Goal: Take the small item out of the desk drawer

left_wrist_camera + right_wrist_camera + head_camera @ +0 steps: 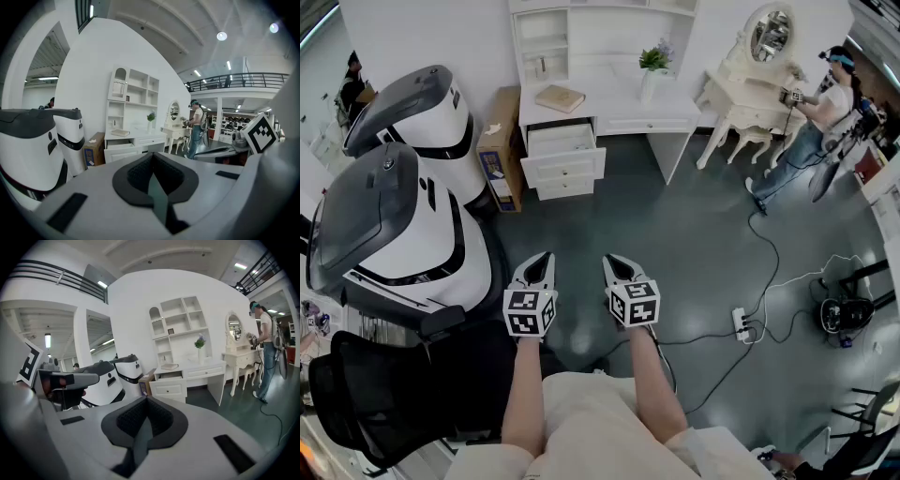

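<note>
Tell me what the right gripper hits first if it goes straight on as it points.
Nothing close. The shut right gripper aims slightly down toward the white desk's drawer stack, so probably the dark green floor before it; depth is unclear.

Bright, even light falls from ceiling lamps, and a pale glare lies on the floor. Both gripper views bend strongly and go black at the corners. The left tool, close to the lens, looks soft.

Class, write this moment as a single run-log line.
left claw: shut, empty | right claw: shut, empty | desk: across floor, not reached | top drawer: pulled out
</note>
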